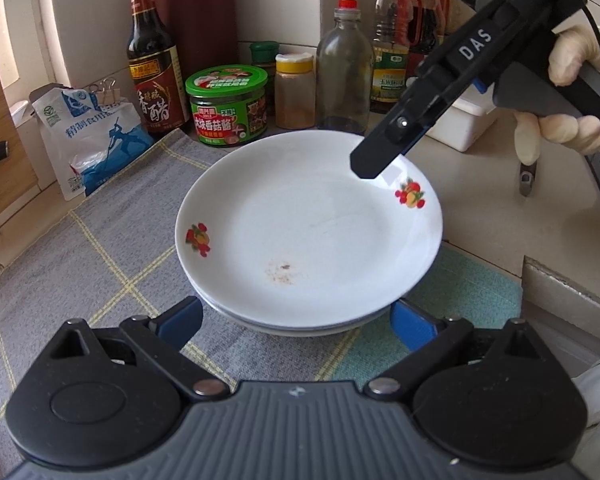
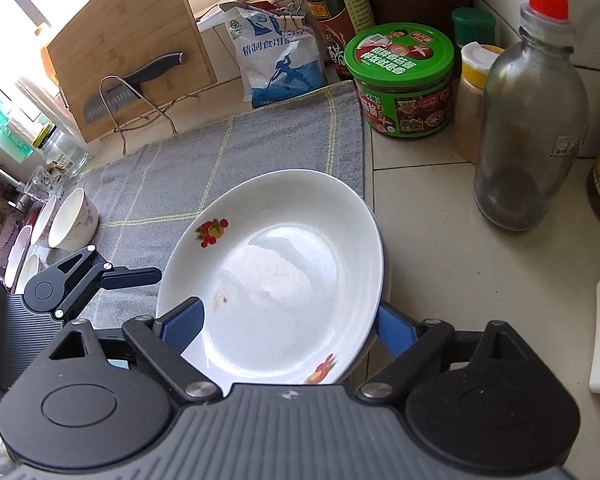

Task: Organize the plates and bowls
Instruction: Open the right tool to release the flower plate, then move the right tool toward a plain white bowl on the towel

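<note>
A stack of white plates with fruit decals [image 1: 300,216] rests on a grey checked cloth [image 1: 112,248]. My left gripper [image 1: 298,324] is open wide, its blue pads on either side of the stack's near edge and not pressing it. My right gripper [image 2: 288,330] is open and straddles the top plate [image 2: 276,264]: one pad hangs over the plate's inside, the other stands outside the rim. In the left wrist view its finger [image 1: 376,156] reaches down over the far right rim. Several white bowls [image 2: 72,220] lie at the cloth's left end.
Along the back wall stand a dark vinegar bottle [image 1: 152,60], a green-lidded jar [image 1: 226,106], a spice jar [image 1: 294,92], a glass bottle with a red cap [image 1: 344,76] and oil bottles [image 1: 392,40]. A salt bag [image 1: 96,140] and a cutting board with a knife [image 2: 132,48] stand to the left.
</note>
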Motion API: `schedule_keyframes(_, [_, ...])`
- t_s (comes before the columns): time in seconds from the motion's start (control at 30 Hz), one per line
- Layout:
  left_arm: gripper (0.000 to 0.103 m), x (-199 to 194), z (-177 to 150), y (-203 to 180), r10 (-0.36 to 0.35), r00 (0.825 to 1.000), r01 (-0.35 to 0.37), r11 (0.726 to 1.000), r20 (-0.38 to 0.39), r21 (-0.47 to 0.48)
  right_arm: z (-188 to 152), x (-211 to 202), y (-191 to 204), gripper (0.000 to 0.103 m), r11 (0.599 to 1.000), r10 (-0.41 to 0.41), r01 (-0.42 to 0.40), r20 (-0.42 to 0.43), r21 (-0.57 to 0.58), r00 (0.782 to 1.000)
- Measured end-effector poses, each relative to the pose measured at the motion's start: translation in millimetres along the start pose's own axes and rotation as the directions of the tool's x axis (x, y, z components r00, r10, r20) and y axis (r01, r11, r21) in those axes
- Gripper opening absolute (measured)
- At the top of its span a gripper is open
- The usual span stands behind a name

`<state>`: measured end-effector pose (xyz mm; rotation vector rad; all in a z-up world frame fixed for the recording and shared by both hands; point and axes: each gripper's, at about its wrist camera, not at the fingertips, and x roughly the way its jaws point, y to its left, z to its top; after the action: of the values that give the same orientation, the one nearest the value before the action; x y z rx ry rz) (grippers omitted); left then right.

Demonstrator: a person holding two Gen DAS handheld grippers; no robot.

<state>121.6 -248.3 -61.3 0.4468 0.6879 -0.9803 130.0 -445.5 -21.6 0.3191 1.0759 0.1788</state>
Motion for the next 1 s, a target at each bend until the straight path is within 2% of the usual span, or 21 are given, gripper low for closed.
schedule_keyframes(0.13, [0.100, -8.2, -0.6, 3.6, 0.016, 0.999, -0.015, 0.999, 0.031, -0.042, 1.6, -8.1, 6.2, 0.099, 0.999, 0.002, -0.001, 0.021, -0.044, 1.000])
schedule_keyframes(0.23, [0.100, -20.6, -0.8, 7.9, 0.068, 0.995, -0.062, 0.994, 0.076, -0.088, 5.6, -12.9, 22.5, 0.103, 0.989, -0.036, 0.045, 0.066, -0.138, 0.997])
schedule_keyframes(0.33, [0.100, -38.7, -1.9, 15.1, 0.133, 0.983, -0.112, 0.980, 0.124, -0.163, 12.1, -9.1, 42.3, 0.103, 0.970, -0.025, 0.049, 0.105, -0.238, 0.994])
schedule_keyframes(0.53, [0.101, -80.1, -15.6, 23.7, 0.319, 0.935, -0.272, 0.925, 0.155, -0.264, 22.6, 15.8, 92.1, 0.103, 0.909, -0.010, 0.075, 0.159, -0.409, 0.987])
schedule_keyframes(0.6, [0.101, -93.0, -25.5, 29.4, 0.358, 0.921, -0.305, 0.908, 0.154, -0.288, 22.0, 23.2, 114.4, 0.103, 0.884, -0.032, 0.113, 0.183, -0.453, 0.983])
schedule_keyframes(0.7, [0.101, -109.7, -42.7, 39.9, 0.394, 0.908, -0.334, 0.887, 0.145, -0.319, 18.8, 31.8, 146.5, 0.103, 0.855, -0.026, 0.125, 0.199, -0.504, 0.980])
schedule_keyframes(0.8, [0.101, -129.8, -63.0, 47.7, 0.422, 0.896, -0.360, 0.873, 0.138, -0.328, 16.8, 42.7, 177.0, 0.103, 0.848, -0.016, 0.121, 0.205, -0.515, 0.979])
schedule_keyframes(0.87, [0.101, -146.4, -77.9, 51.6, 0.436, 0.889, -0.374, 0.867, 0.138, -0.328, 17.0, 50.3, 198.4, 0.103, 0.859, 0.001, 0.102, 0.201, -0.502, 0.980])
schedule_keyframes(1.0, [0.101, -178.1, -112.0, 67.2, 0.493, 0.861, -0.431, 0.837, 0.125, -0.336, 14.4, 69.1, 245.6, 0.103, 0.859, 0.049, 0.061, 0.199, -0.509, 0.979])
